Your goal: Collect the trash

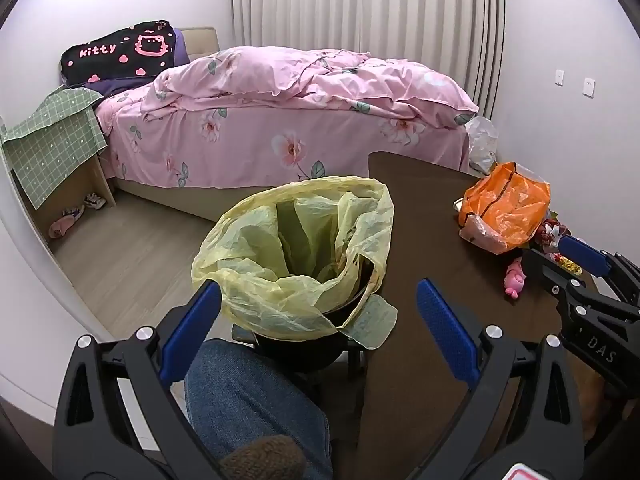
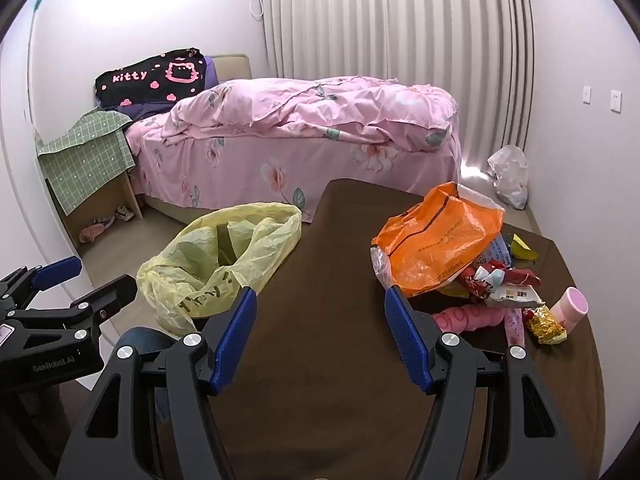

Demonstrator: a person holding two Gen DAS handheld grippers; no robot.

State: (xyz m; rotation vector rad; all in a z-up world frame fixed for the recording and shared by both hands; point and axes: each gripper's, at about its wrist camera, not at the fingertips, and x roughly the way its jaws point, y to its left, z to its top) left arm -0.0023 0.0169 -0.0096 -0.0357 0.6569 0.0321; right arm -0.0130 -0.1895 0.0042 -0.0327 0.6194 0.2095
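A black bin lined with a yellow bag stands at the left edge of the dark brown table; it also shows in the right wrist view. My left gripper is open and empty, hovering just above the bin's near rim. A pile of trash lies on the table's right side: an orange plastic bag, red and gold wrappers, a pink cup and a pink packet. My right gripper is open and empty over the table, left of the pile.
A bed with a pink floral cover stands behind the table. A clear plastic bag lies on the floor by the right wall. A shelf under green cloth stands at the left. My knee in jeans is below the bin.
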